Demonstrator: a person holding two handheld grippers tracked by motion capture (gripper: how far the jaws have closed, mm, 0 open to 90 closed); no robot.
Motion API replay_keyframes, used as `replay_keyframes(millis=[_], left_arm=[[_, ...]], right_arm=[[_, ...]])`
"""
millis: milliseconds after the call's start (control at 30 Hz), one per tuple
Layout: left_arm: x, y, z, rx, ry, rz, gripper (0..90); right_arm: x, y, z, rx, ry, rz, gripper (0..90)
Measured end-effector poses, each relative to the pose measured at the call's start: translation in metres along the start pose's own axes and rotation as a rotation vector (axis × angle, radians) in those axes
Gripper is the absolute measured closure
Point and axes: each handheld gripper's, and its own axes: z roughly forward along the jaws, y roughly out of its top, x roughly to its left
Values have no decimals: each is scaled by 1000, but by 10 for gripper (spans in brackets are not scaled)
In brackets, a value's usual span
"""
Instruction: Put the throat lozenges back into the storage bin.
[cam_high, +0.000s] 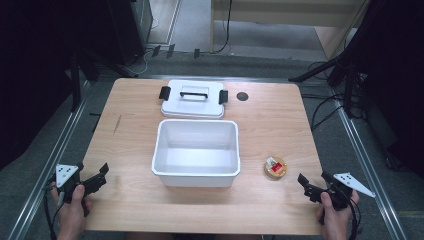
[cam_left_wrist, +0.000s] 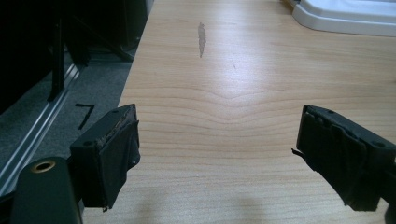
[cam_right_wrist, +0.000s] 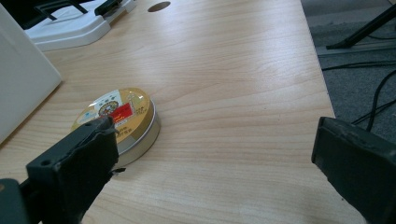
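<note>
A white plastic bin (cam_high: 196, 151) stands open and empty in the middle of the wooden table (cam_high: 270, 120). Behind it lies its white lid (cam_high: 193, 99) with a black handle and black clips. A small round gold tin (cam_high: 275, 167) with a red label rests right of the bin, lying flat. My left gripper (cam_high: 98, 179) is open near the table's front left corner, over bare wood (cam_left_wrist: 219, 135). My right gripper (cam_high: 312, 187) is open at the front right, with the gold tin (cam_right_wrist: 120, 119) just beyond its left jaw.
A dark round hole (cam_high: 242, 96) sits in the table top right of the lid. Metal rails (cam_high: 55, 150) run along both sides of the table. Cables (cam_high: 325, 107) and black stand legs lie on the grey floor to the right.
</note>
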Motion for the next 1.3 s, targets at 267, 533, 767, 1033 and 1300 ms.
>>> replay_keyframes(millis=[267, 533, 767, 1033, 1300], left_arm=[[-1, -1, 0, -1, 2, 2, 135], [0, -1, -1, -9, -4, -5, 136], [0, -1, -1, -11, -12, -6, 136], [1, 0, 0, -7, -24, -8, 137], [1, 0, 0, -8, -27, -9, 137]], right_arm=[[4, 0, 1, 11, -54, -37, 111], [12, 8, 6, 135, -50, -105, 131], [30, 29, 10, 271, -24, -188, 131], [58, 55, 31, 545, -21, -322, 104], [73, 73, 59, 791, 5, -325, 29]])
